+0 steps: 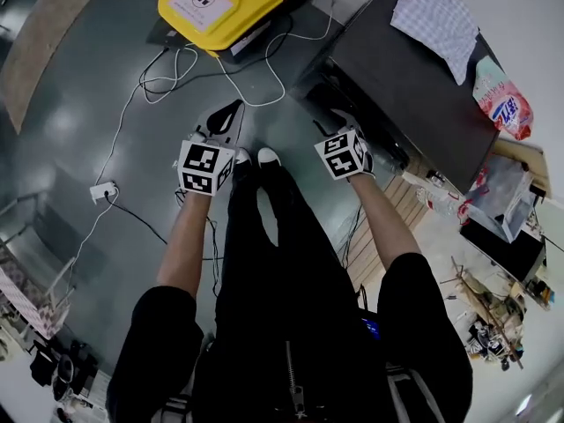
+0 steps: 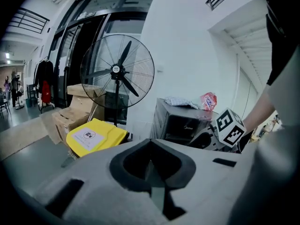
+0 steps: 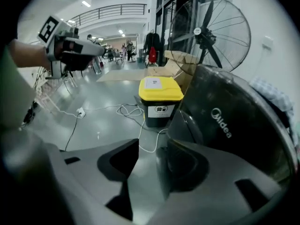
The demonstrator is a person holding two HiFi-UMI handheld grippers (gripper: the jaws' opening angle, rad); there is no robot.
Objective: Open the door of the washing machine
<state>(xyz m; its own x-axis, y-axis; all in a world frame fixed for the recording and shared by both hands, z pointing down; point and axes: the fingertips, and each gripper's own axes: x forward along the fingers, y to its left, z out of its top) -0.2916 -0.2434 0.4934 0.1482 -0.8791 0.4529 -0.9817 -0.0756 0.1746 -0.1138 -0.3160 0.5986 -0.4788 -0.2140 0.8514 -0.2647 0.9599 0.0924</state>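
Two grippers are held out ahead of the person, over a grey floor (image 1: 79, 104).

Left gripper (image 1: 231, 111): the jaws are brought together, tip to tip, with nothing gripped between them. It is pointed towards a yellow-lidded bin (image 1: 220, 3), from which it stands well apart.

Right gripper (image 3: 149, 146): the jaws are parted, and only bare floor and a loop of white cable (image 3: 140, 125) are seen through the gap. Nothing is held. It is angled downward, near the washing machine.

Washing machine (image 1: 414, 77): a dark box set on the floor at the person's right, against a white wall. Its glossy dark face, marked with a brand name, fills the right side of the right gripper view just beyond the right-hand jaw. Whether that jaw touches it cannot be told. The door cannot be picked out from the rest of the cabinet, so its state is not recorded.

On the machine's top a checked cloth (image 1: 436, 20) is laid, with a pink and red bag (image 1: 502, 100) beside it at the wall side.

A large pedestal fan (image 2: 117, 71) is noted behind the bin, with cardboard boxes (image 2: 79, 102) to its left. A white socket block (image 1: 103, 190) lies on the floor at the far left.
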